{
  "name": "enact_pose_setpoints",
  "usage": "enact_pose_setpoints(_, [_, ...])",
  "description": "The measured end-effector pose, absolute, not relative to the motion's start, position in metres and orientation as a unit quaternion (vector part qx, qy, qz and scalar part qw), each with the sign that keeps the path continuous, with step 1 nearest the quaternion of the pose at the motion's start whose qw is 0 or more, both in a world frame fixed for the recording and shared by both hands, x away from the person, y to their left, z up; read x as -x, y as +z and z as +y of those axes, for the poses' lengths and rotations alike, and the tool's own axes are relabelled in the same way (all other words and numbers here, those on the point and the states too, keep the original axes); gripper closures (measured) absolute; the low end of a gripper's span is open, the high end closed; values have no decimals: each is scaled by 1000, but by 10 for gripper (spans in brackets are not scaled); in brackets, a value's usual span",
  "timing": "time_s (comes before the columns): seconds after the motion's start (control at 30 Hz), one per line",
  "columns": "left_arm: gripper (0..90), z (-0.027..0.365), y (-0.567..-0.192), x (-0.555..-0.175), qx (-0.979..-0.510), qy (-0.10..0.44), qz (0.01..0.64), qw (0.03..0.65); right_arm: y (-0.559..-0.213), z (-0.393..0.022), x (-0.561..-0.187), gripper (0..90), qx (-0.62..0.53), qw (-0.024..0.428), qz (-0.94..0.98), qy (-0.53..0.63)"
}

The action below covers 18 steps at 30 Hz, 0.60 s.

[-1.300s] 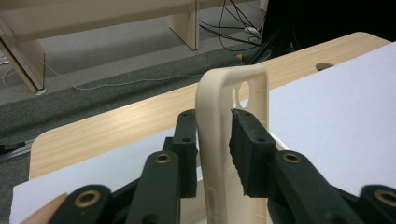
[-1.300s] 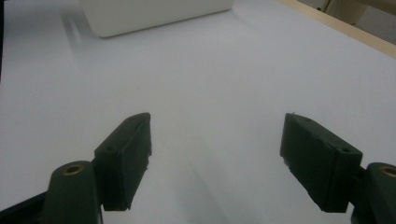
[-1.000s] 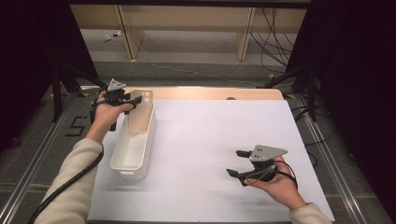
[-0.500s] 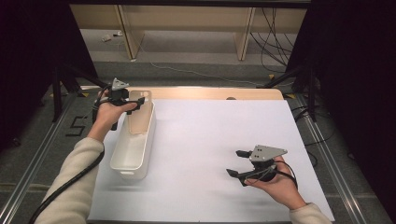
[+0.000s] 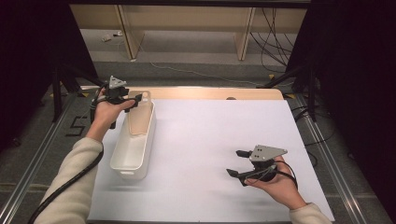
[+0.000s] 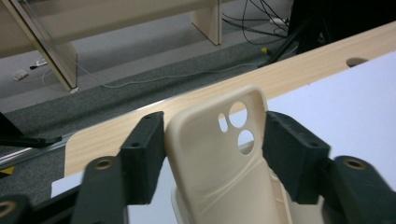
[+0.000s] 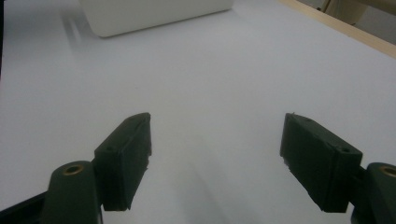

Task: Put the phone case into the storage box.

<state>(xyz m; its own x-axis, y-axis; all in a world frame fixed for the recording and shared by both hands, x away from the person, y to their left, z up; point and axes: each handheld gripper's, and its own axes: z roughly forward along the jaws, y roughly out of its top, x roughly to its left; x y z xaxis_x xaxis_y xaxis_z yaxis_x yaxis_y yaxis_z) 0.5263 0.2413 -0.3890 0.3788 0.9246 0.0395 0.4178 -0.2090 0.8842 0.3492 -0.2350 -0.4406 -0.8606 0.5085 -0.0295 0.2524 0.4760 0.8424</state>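
Grey carpet floor (image 5: 196, 70), wooden furniture legs (image 5: 127, 32)

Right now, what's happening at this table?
A person holds a gripper in each hand. The left gripper has a cream phone case between its jaws, which have just been closing, over the far end of a white bin. The right gripper rests open over the white table cover.

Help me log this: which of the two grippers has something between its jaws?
The left gripper: a cream phone case stands between its jaws over the white bin. The right gripper is open.
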Motion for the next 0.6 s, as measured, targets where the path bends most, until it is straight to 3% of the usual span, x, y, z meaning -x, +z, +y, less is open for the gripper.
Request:
enact_pose_setpoints(0.1, [539, 245, -387, -525, -703, 307, 477, 429, -441, -235, -349, 261, -224, 139, 848, 460])
enact_pose_setpoints(0.33, [660, 250, -384, -521, -688, 314, 481, 444, -441, -235, -349, 261, -224, 139, 848, 460])
enact_pose_setpoints(0.6, [896, 254, -386, -524, -685, 309, 516, 411, -441, -235, -349, 261, -224, 139, 848, 460])
